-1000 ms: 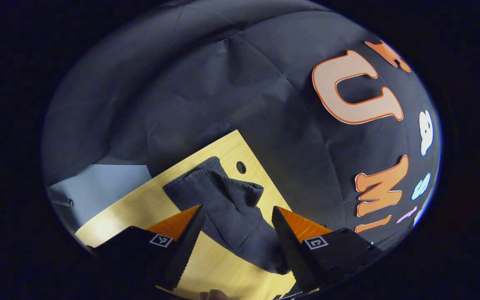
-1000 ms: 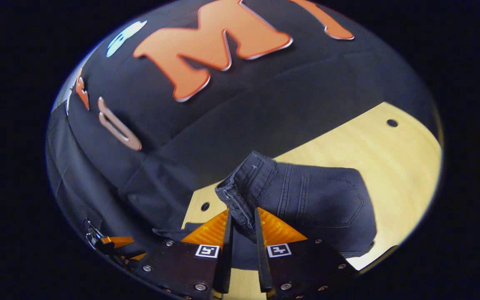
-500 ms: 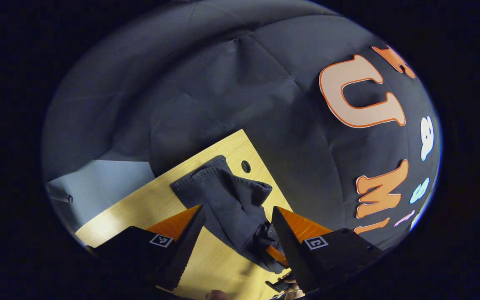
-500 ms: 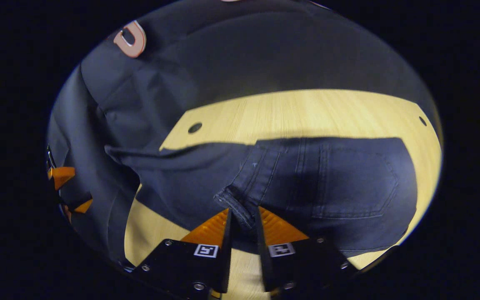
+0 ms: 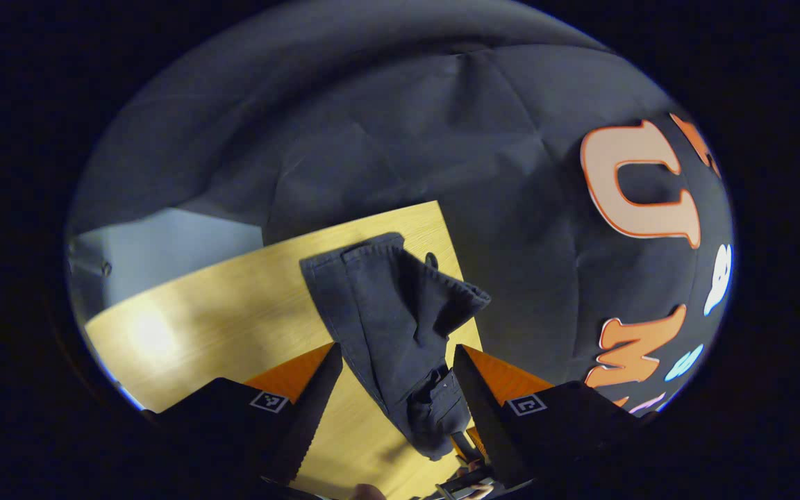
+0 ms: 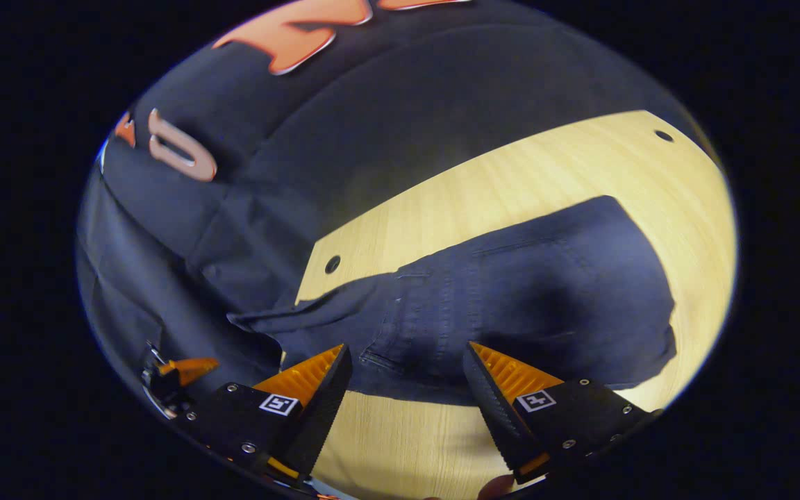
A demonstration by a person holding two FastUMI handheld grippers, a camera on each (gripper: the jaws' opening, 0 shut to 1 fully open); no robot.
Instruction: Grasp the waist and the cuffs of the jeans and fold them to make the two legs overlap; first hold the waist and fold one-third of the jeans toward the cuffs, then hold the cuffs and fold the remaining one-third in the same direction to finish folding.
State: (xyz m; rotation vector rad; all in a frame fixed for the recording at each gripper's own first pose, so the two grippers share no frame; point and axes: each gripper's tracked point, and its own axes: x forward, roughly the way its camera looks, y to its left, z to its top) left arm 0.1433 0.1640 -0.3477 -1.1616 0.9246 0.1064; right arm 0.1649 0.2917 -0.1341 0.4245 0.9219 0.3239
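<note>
The dark jeans (image 5: 386, 312) lie on the wooden table (image 5: 233, 305), running away from me in the left gripper view, with one far cuff (image 5: 466, 298) ruffled near the table edge. My left gripper (image 5: 396, 354) is open above them, holding nothing. In the right gripper view the jeans (image 6: 525, 292) lie flat, seat and back pocket up, with the waistband (image 6: 386, 340) just beyond my fingers. My right gripper (image 6: 407, 351) is open, its fingers apart on either side of the waistband and off the cloth. The left gripper's orange finger (image 6: 181, 368) shows at the lower left.
The table (image 6: 511, 180) has small round holes (image 6: 332, 264) near its far corners. The booth's black cloth wall hangs right behind the table's far edge. Bare wood (image 6: 400, 444) lies between my right gripper and the jeans. A pale floor patch (image 5: 164, 243) shows past the table's left side.
My right gripper, shut on the waistband a second ago, has opened and let it go. The waist now rests on the table. My left gripper stayed open while its view shifted.
</note>
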